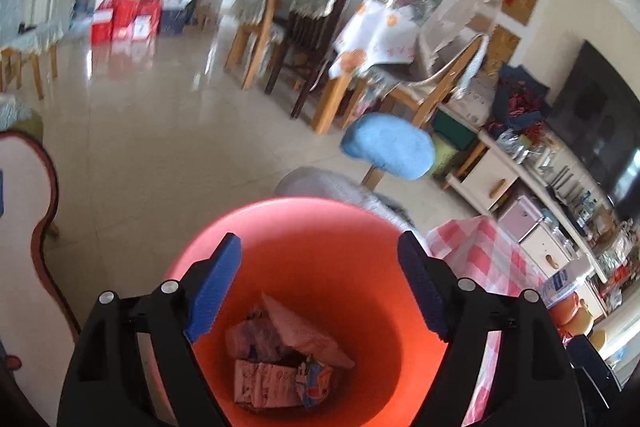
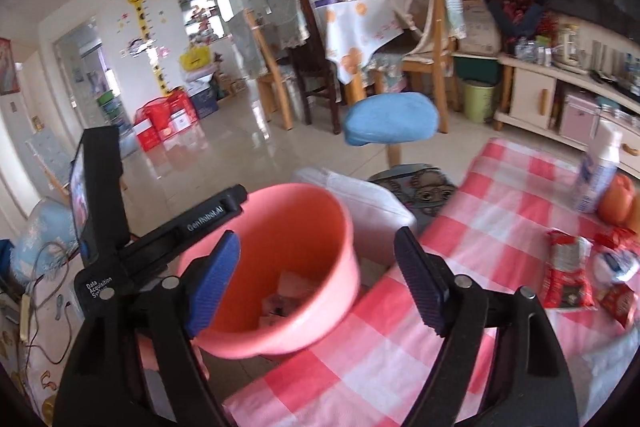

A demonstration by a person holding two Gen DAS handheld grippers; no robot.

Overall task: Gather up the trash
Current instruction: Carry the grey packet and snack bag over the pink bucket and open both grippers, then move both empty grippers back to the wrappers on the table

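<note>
A pink-orange plastic bin [image 1: 320, 247] sits right under my left gripper [image 1: 320, 287], which is open and empty above its mouth. Crumpled paper wrappers [image 1: 280, 359] lie at the bin's bottom. In the right wrist view the same bin [image 2: 320, 307] stands off the left edge of the pink checked tablecloth [image 2: 460, 299]. My right gripper [image 2: 316, 283] is open and empty over the bin and table edge. The left gripper's black body [image 2: 160, 235] hangs over the bin's left rim. Red snack wrappers [image 2: 568, 275] and crumpled packets [image 2: 616, 267] lie on the cloth at right.
A white bottle [image 2: 596, 175] and an orange object [image 2: 620, 203] stand at the cloth's far right. A blue-cushioned stool [image 2: 390, 125] and a white cushion [image 2: 372, 211] sit behind the bin. Dining chairs, a table and a TV cabinet [image 2: 532, 99] are farther back.
</note>
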